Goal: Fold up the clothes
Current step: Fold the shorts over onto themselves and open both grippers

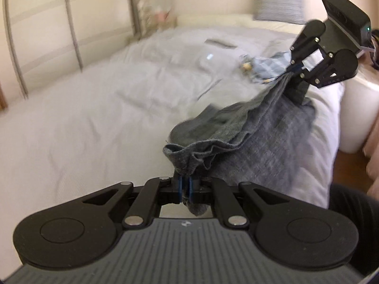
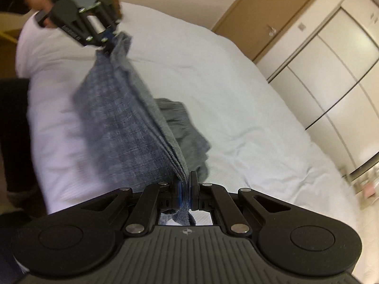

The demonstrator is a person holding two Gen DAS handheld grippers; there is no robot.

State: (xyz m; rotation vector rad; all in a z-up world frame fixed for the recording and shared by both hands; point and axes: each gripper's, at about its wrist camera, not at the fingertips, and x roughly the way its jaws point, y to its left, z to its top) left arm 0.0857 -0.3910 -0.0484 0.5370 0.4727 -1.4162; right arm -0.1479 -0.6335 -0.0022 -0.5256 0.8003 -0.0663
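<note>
Grey garment [image 1: 255,132], perhaps folded, clamped between left hand-held gripper [image 1: 184,187] and right hand-held gripper [image 2: 186,189] above bed [image 1: 83,123].

A wide bed [image 1: 83,118] with a rumpled white duvet fills the room. A grey striped pillow [image 1: 278,1] leans at its far end. Cream wardrobe doors [image 2: 331,75] line one wall, with a brown wooden door [image 2: 267,16] beside them. The wood floor [image 1: 348,163] shows at right.

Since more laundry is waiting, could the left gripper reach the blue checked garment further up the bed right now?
Probably not: the left gripper is shut on the grey garment, which the right gripper also holds, and the blue checked garment lies beyond it.
</note>
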